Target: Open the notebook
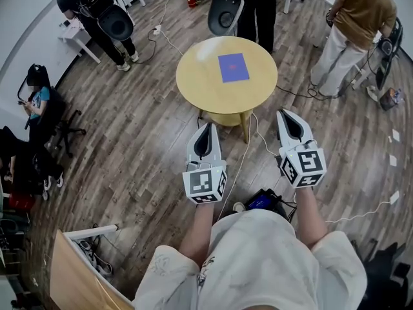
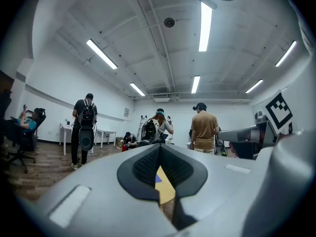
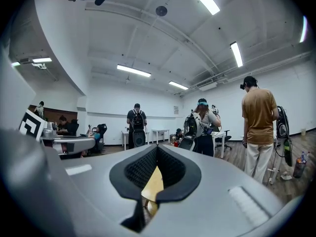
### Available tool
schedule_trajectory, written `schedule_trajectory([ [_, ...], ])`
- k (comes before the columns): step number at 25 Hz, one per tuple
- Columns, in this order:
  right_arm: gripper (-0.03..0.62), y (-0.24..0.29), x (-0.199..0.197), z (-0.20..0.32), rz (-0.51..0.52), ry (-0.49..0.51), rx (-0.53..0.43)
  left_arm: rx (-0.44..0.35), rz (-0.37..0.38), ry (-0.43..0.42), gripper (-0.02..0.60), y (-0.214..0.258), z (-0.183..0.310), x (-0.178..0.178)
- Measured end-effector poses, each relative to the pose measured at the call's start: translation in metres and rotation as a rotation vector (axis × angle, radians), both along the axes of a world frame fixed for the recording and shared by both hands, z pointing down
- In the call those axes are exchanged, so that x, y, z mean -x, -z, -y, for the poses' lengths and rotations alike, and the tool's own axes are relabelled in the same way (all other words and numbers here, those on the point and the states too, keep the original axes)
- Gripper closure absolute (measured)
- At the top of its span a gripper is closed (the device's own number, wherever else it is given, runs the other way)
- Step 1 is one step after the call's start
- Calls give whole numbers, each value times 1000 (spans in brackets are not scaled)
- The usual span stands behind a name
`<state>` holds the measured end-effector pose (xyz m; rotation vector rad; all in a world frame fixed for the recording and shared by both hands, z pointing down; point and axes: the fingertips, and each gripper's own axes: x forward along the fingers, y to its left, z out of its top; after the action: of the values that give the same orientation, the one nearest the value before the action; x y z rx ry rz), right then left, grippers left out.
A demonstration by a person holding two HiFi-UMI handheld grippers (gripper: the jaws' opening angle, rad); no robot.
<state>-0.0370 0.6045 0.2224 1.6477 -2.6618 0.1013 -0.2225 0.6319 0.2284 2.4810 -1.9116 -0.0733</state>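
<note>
The left tool (image 1: 206,134) is clenched: in the left gripper view its two dark pads meet at the tip with nothing between them. Only a sliver of yellow worktop and blue cover shows through the hollow behind the tip. The right tool (image 1: 288,123) is clenched the same way and is also empty. Both are held level and side by side, each with a marker cube (image 1: 204,184) at its back end.

At twelve o'clock from the tools, well apart from them, stands a round yellow worktop (image 1: 193,76). The notebook (image 1: 233,67) lies flat and closed near its middle. It has a blue cover with a faint reddish patch at the centre.

The floor (image 1: 148,147) is dark wood plank, with a white cable (image 1: 240,166) trailing across it between the tools. Several people stand beyond the worktop. One in a tan shirt (image 1: 361,11) is at two o'clock, and another sits at nine o'clock.

The step in hand appears to be the approach, with the opening not yet begun. The next move likely calls for bringing both tools to the worktop. One would then part its pads to catch the cover's free edge while the other steadies the book.

No words or brand names can be read. The only print is the black-and-white square patterns on the cubes.
</note>
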Motion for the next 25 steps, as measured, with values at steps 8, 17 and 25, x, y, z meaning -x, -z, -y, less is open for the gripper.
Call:
schedule_trajectory([
  [8, 588, -16, -50, 113, 32, 13, -1, -7, 3, 10, 563, -12, 110, -49],
  [17, 588, -7, -105, 255, 41, 35, -3, -7, 5, 36, 563, -3, 247, -104],
  [25, 588, -12, -202, 435, 70, 65, 10, 2, 20, 75, 563, -3, 420, -199],
])
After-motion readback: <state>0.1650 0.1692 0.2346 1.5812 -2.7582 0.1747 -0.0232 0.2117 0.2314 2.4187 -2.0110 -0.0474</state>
